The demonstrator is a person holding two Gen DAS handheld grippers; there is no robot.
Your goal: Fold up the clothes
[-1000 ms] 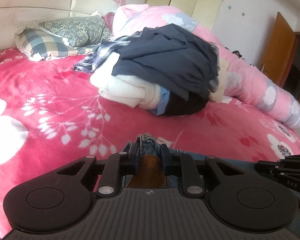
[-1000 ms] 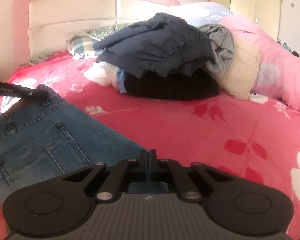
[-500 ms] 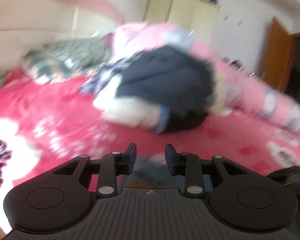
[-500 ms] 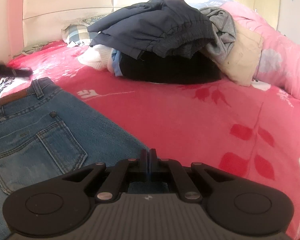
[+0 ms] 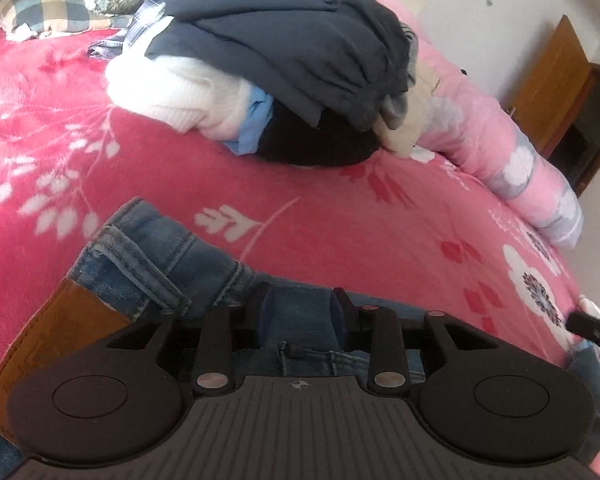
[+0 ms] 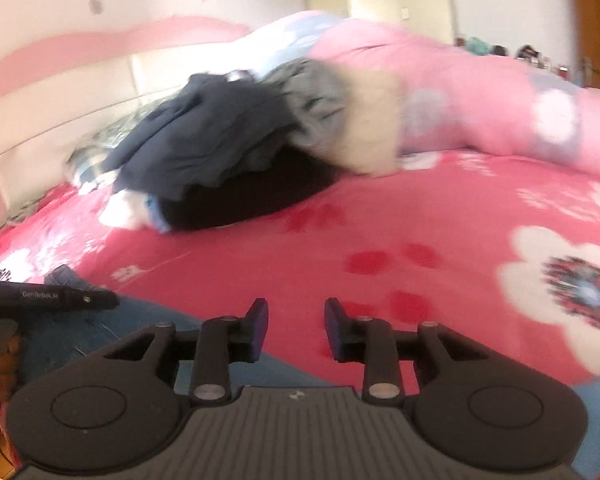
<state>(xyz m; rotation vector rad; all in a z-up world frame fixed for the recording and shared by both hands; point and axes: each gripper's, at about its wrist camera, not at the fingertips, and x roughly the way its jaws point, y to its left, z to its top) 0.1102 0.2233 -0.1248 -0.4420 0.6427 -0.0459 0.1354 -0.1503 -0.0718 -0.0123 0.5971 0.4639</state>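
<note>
Two claws are over the blue jeans [image 5: 172,264] on the red flowered bed cover [image 5: 340,216]: the left gripper [image 5: 300,314] is partly open with nothing pinched, and the right gripper [image 6: 296,330] is opening with nothing inside. The jeans look just laid flat, so next comes grabbing an edge to fold over. A pile of clothes [image 5: 284,48] waits near the pink headboard [image 6: 100,64].

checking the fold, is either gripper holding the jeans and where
Neither. The left gripper is open over the jeans; the right gripper is opening with nothing between its fingers.
</note>
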